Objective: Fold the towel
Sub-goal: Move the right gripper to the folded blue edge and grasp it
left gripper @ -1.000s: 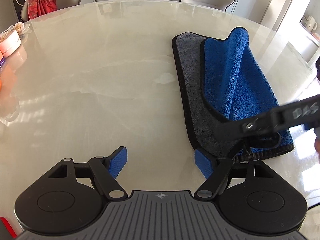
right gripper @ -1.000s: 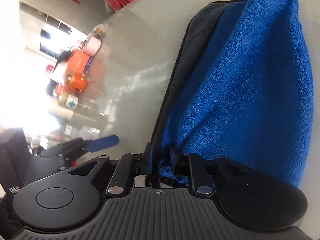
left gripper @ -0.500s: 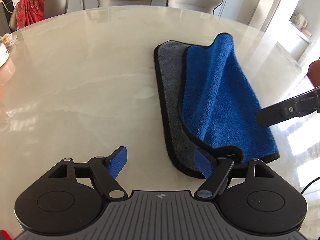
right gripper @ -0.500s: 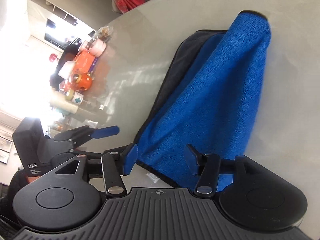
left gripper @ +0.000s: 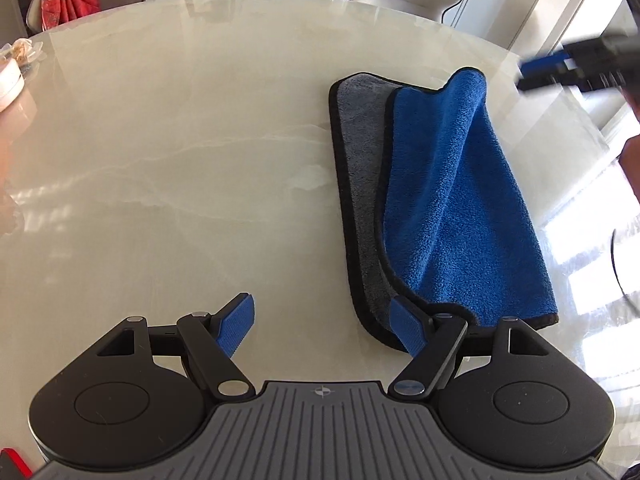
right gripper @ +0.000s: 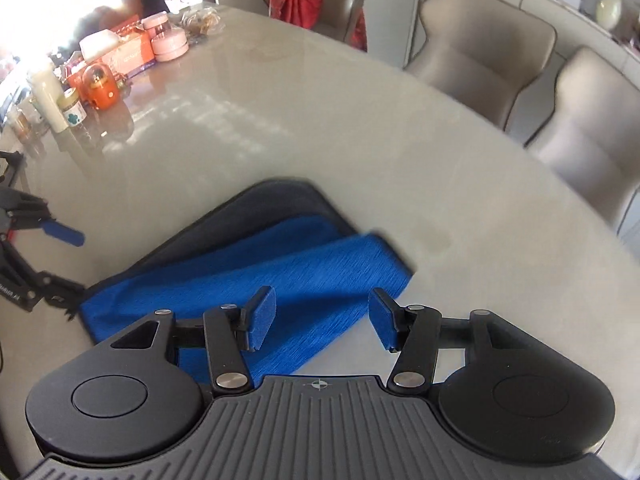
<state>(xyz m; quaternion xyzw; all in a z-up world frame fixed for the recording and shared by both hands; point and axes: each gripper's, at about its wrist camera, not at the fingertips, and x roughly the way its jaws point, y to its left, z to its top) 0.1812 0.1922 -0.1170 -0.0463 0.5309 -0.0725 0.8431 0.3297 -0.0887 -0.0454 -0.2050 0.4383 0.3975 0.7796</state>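
Toward two o'clock on the glossy pale marble desk (left gripper: 180, 152) lay the blue-and-grey plush microfibre towel (left gripper: 452, 208), folded unevenly, both grippers' jaws open and empty, apparently released for realignment.

The towel (left gripper: 452, 200) is a plush cloth, bright blue on one face and grey on the other, bound all round with a narrow black hem; it lies folded lengthwise, the blue layer turned over the grey so that a grey strip shows along its left edge; the fold is loose and uneven, with a soft ridge running along the blue layer and its far corner standing slightly raised; in the right wrist view the towel (right gripper: 256, 264) lies flat and elongated, its blue surface creased.
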